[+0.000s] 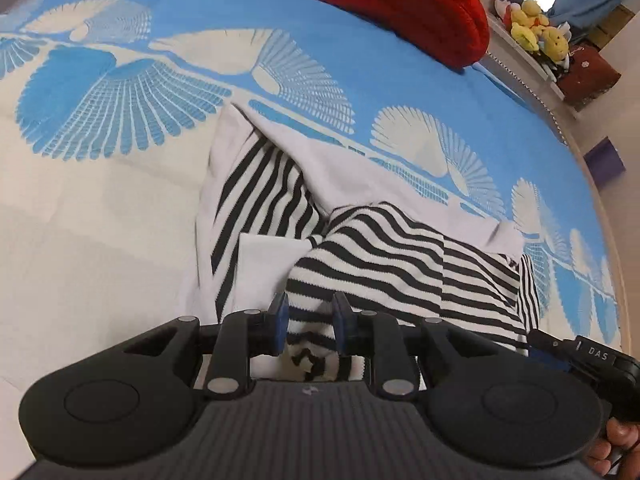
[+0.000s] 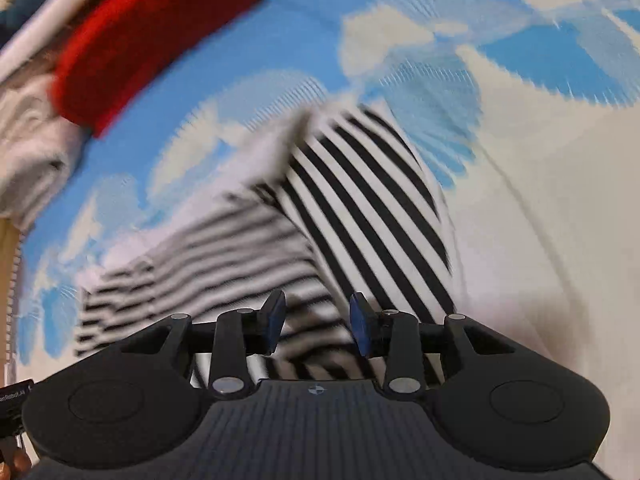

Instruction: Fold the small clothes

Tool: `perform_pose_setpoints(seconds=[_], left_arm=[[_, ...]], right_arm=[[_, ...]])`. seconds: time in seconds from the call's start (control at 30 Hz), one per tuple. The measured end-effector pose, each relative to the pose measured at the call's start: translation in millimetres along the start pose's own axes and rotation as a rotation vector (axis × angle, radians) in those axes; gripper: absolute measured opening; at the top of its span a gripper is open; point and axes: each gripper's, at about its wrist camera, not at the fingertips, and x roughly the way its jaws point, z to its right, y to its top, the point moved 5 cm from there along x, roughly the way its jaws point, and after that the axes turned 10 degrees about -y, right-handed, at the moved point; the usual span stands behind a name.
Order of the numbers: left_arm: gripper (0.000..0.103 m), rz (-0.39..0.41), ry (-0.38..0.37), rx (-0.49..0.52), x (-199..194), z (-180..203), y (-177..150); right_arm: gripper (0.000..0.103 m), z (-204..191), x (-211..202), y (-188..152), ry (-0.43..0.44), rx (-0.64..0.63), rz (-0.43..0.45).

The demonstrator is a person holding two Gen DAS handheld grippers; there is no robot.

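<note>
Both grippers point steeply down at a bedspread [image 1: 120, 240] printed in blue and white. On it lies the striped garment [image 1: 380, 248], black and white with plain white panels, part folded over itself and rumpled.

Left gripper [image 1: 310, 322]: tilted down over the near edge of the garment. Jaws stand a little apart; striped cloth shows in the gap between the blue pads [image 1: 278, 320]. No clear pinch visible, so I read it as released, cloth merely lying between. At the lower right of the left wrist view a hand [image 1: 614, 446] shows below the other tool's black body.

Right gripper [image 2: 318, 326]: also angled down, over the garment's near edge [image 2: 360, 208]. Jaws part-way apart, striped fabric seen beyond them, pads not pressing on it. Right wrist view is motion-blurred, so fine contact cannot be judged.

A red cushion [image 1: 400, 4] lies well apart at the far edge of the bed. Yellow plush toys [image 1: 536, 30] sit beyond the bed.
</note>
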Motion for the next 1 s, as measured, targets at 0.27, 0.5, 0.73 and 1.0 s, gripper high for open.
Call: perform_pose_setpoints(seconds=[0.27,0.5,0.73,1.0], left_arm=[[0.025,-0.036,0.102,0.048,-25,-17,-22],[0.026,0.217,0.052,0.235,-144,12,-22],[0.029,0.310,-0.027,0.339,-241,14,-104],[0.031,0.187,-0.036,0.254,-227,-26,-212]], right_arm=[[0.038,15,3,-20,-0.179,-0.062,-0.043],[0.038,15,-152,-18,-0.042,-0.115,0.335],[0.045,56,-262,-72,0.020,-0.170,0.512],[0.045,139,-227,-161,-0.035,-0.034,0.337]])
